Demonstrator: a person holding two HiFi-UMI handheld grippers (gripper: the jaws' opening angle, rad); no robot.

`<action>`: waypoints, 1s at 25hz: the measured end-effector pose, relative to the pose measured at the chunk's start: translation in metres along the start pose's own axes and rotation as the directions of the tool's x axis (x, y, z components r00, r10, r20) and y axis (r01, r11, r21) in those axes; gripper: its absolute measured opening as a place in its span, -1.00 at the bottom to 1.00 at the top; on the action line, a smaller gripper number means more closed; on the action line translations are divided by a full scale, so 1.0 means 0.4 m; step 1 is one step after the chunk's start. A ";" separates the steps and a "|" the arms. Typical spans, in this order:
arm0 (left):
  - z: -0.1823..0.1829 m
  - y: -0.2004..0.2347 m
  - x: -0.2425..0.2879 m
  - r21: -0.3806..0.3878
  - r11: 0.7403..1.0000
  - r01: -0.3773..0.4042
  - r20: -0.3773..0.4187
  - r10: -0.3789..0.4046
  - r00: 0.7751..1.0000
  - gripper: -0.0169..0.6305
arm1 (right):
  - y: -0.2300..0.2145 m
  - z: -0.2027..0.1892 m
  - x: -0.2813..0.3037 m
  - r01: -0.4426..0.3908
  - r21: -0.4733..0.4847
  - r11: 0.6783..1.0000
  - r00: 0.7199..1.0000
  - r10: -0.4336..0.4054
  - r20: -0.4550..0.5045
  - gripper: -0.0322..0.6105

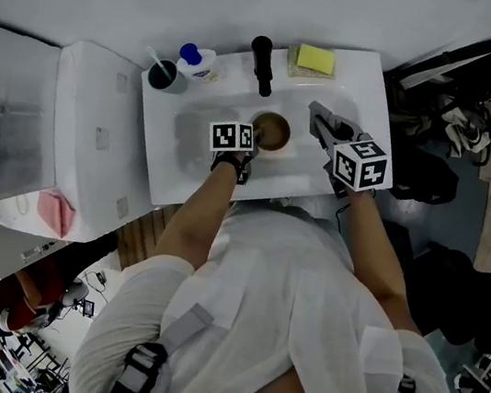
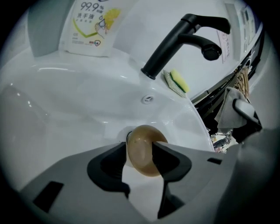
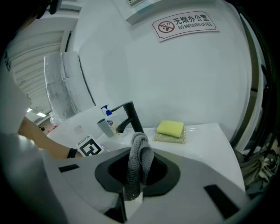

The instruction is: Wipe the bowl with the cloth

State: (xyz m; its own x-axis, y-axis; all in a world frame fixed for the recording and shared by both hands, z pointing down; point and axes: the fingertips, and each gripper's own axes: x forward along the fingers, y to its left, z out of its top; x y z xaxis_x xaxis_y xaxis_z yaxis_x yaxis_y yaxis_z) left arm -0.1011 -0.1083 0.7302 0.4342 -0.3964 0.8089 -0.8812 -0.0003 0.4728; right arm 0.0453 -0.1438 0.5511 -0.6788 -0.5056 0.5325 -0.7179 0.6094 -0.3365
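A brown bowl (image 1: pixel 271 131) sits in the white sink (image 1: pixel 188 149) over the drain. In the left gripper view the bowl (image 2: pixel 142 151) lies between the jaws of my left gripper (image 2: pixel 140 164), which stand apart; the right jaw covers part of the bowl's side. My left gripper (image 1: pixel 255 137) reaches the bowl from its left. My right gripper (image 3: pixel 134 179) is shut on a grey knitted cloth (image 3: pixel 140 164) that stands bunched up between the jaws. In the head view it (image 1: pixel 324 128) hovers just right of the bowl with the cloth (image 1: pixel 320 117).
A black faucet (image 1: pixel 262 63) rises behind the basin. A yellow sponge (image 1: pixel 315 59) lies on the back right rim. A dark cup (image 1: pixel 165 75) and a soap bottle (image 1: pixel 196 60) stand at the back left. Bags and cables crowd the floor to the right.
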 end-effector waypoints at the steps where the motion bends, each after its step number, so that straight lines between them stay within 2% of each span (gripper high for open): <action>1: 0.007 0.001 -0.012 0.014 1.000 -0.002 0.009 0.002 1.000 -0.36 | 0.000 0.006 0.001 -0.001 0.002 1.000 1.000 0.001 0.007 -0.72; 5: 0.068 0.000 -0.085 0.051 0.999 -0.006 0.102 0.001 0.995 -0.36 | -0.007 0.046 -0.003 -0.002 0.016 1.000 0.998 0.001 0.068 -0.72; 9: 0.163 -0.031 -0.193 0.112 0.994 0.001 0.218 -0.026 0.976 -0.39 | -0.019 0.122 -0.035 -0.001 0.013 1.000 0.983 -0.001 0.182 -0.72; 12: 0.243 -0.058 -0.299 0.187 0.982 -0.013 0.328 -0.050 0.943 -0.48 | -0.017 0.192 -0.071 -0.010 -0.022 1.000 0.958 0.016 0.287 -0.73; 14: 0.303 -0.096 -0.384 0.252 0.967 -0.022 0.417 -0.088 0.905 -0.56 | -0.014 0.236 -0.101 -0.009 -0.056 0.998 0.938 0.027 0.344 -0.73; 16: 0.361 -0.149 -0.475 0.329 0.944 -0.036 0.508 -0.145 0.849 -0.59 | -0.012 0.276 -0.130 0.002 -0.091 0.996 0.921 0.033 0.388 -0.73; 17: 0.387 -0.181 -0.524 0.371 0.928 -0.043 0.556 -0.184 0.811 -0.61 | -0.009 0.295 -0.144 0.008 -0.109 0.994 0.912 0.038 0.408 -0.73; 20: 0.443 -0.288 -0.675 0.490 0.870 -0.057 0.674 -0.336 0.658 -0.70 | 0.007 0.352 -0.190 0.018 -0.171 0.985 0.880 0.066 0.470 -0.74; 22: 0.460 -0.342 -0.755 0.541 0.836 -0.092 0.716 -0.400 0.572 -0.79 | 0.021 0.390 -0.224 0.027 -0.215 0.976 0.855 0.089 0.511 -0.75; 25: 0.472 -0.380 -0.837 0.568 0.806 -0.165 0.757 -0.434 0.488 -0.87 | 0.037 0.442 -0.267 0.049 -0.266 0.963 0.824 0.112 0.556 -0.76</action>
State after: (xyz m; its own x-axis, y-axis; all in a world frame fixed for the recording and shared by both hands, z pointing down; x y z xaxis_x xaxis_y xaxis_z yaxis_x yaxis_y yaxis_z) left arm -0.1478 -0.1489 0.3216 0.4526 -0.8885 -0.0756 -0.8883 -0.4566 0.0492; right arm 0.0798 -0.1886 0.3518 -0.7254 -0.6877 -0.0309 -0.6831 0.7246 -0.0916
